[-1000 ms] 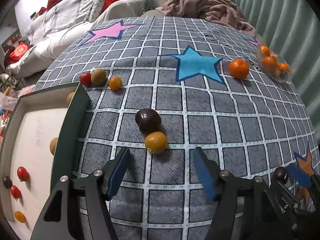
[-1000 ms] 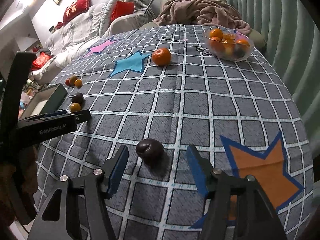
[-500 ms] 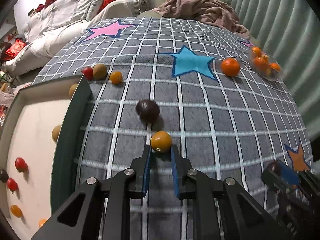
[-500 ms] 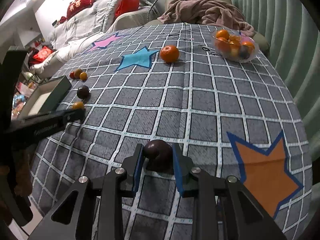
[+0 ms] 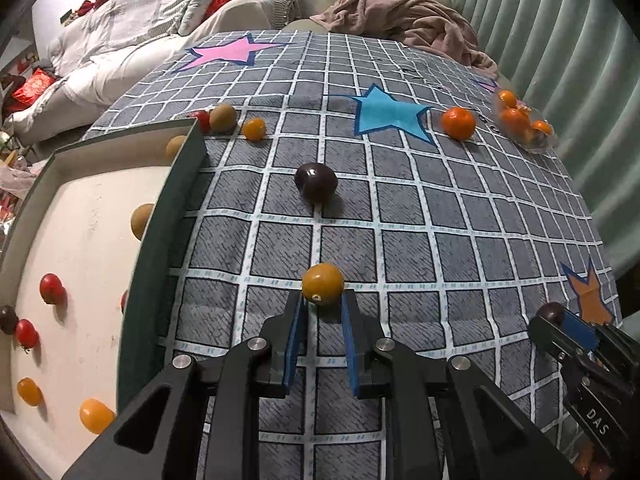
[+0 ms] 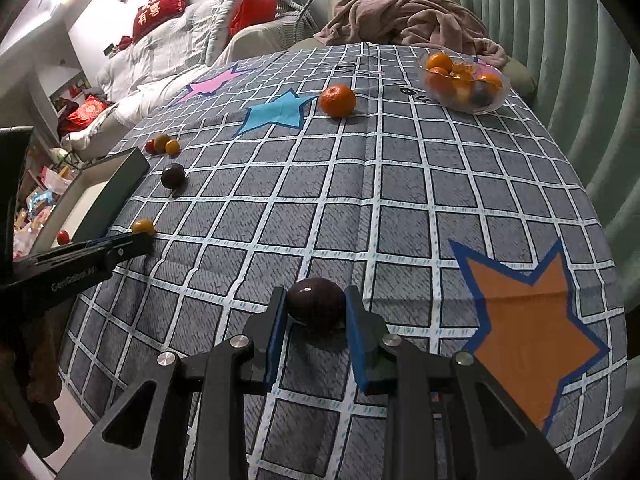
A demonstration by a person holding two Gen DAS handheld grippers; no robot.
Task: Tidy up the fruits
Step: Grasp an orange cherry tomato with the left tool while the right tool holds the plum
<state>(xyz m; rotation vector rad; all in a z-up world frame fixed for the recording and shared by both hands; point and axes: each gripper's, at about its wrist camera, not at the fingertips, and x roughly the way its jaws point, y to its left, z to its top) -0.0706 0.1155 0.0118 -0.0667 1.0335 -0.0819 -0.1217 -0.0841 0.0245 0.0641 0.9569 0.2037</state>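
My left gripper (image 5: 323, 305) is shut on a small yellow-orange fruit (image 5: 322, 283), held just above the grid cloth. My right gripper (image 6: 316, 306) is shut on a dark purple fruit (image 6: 317, 303) at the near edge of the table. A second dark purple fruit (image 5: 316, 182) lies on the cloth ahead of the left gripper. A dark green box (image 5: 160, 220) with a white floor stands at the left and holds several small red and yellow fruits. A tangerine (image 6: 337, 99) lies near the blue star. A clear bowl (image 6: 464, 82) at the far right holds several oranges.
Three small fruits, red, brown and orange (image 5: 222, 120), sit by the box's far corner. The right gripper with its fruit shows at the lower right of the left wrist view (image 5: 560, 322). A sofa with a pink blanket (image 6: 412, 24) lies beyond the table.
Both grippers closed from wide open: the left onto the yellow-orange fruit, the right onto the dark purple fruit. Both fruits now sit clamped between the blue pads.
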